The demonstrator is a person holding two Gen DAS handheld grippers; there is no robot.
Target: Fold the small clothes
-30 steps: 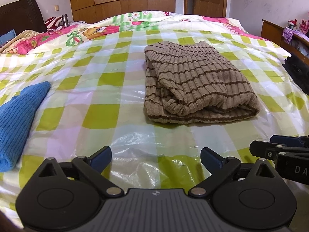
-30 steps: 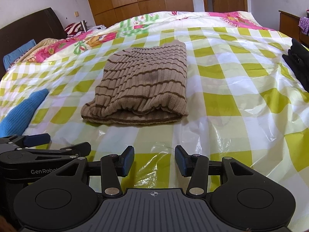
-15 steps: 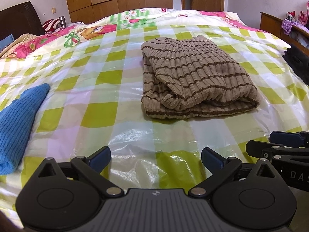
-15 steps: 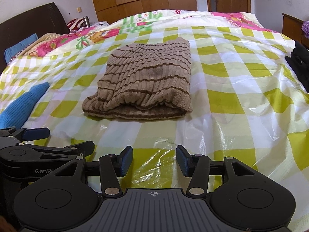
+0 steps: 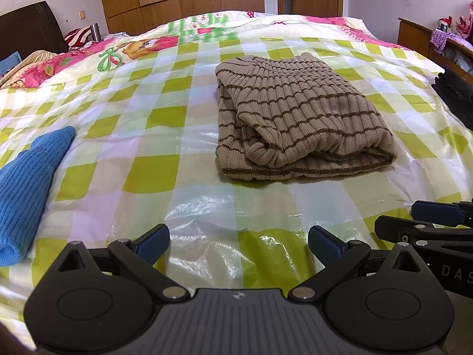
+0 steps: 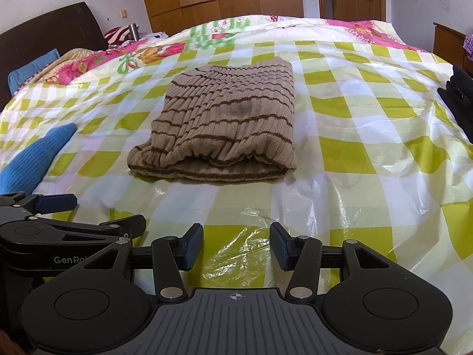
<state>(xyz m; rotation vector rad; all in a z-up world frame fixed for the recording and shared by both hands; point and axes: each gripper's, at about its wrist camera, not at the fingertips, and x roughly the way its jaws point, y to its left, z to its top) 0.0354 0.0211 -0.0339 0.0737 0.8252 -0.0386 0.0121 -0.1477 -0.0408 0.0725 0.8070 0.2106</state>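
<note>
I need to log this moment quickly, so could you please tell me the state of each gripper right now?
Left gripper: open, holding nothing.
Right gripper: open, holding nothing; its jaws have just been opening.

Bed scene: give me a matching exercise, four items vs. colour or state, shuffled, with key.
Items:
1. sweater
2. knit garment
3. left gripper
4. sheet

Descriptions:
A. plain blue, at the left edge
B. green and white checks, glossy
C. tan with brown stripes, folded
D. jaws open, nothing between them

Pairs: 1-C, 2-A, 3-D, 4-B
</note>
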